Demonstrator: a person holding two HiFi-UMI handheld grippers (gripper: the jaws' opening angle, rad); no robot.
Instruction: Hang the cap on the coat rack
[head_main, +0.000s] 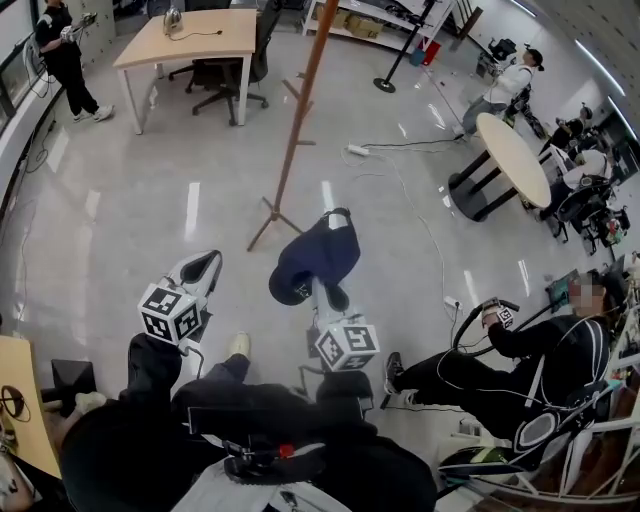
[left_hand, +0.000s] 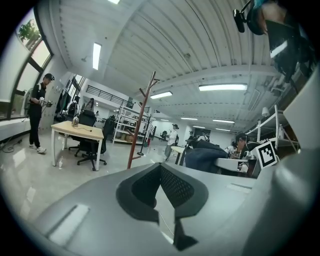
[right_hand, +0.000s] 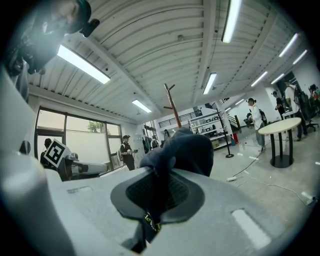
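Low centre of the head view, the right gripper (head_main: 325, 295) is clamped on a thin fold of the dark cap (head_main: 315, 262), which bunches just beyond its tips. A pinch that small could slip on a quick swing. Lower left, the left gripper (head_main: 205, 265) sits narrow and empty. Top centre, the coat rack (head_main: 300, 120) stands well apart, and a clumsy bump could tip its slim pole.

1. Wooden desk (head_main: 190, 40) at the far left, with an office chair (head_main: 232, 72) at its right end.
2. Round white table (head_main: 512, 155) at the right.
3. Power strip (head_main: 358, 150) on the glossy floor (head_main: 150, 200), its cable trailing rightward.
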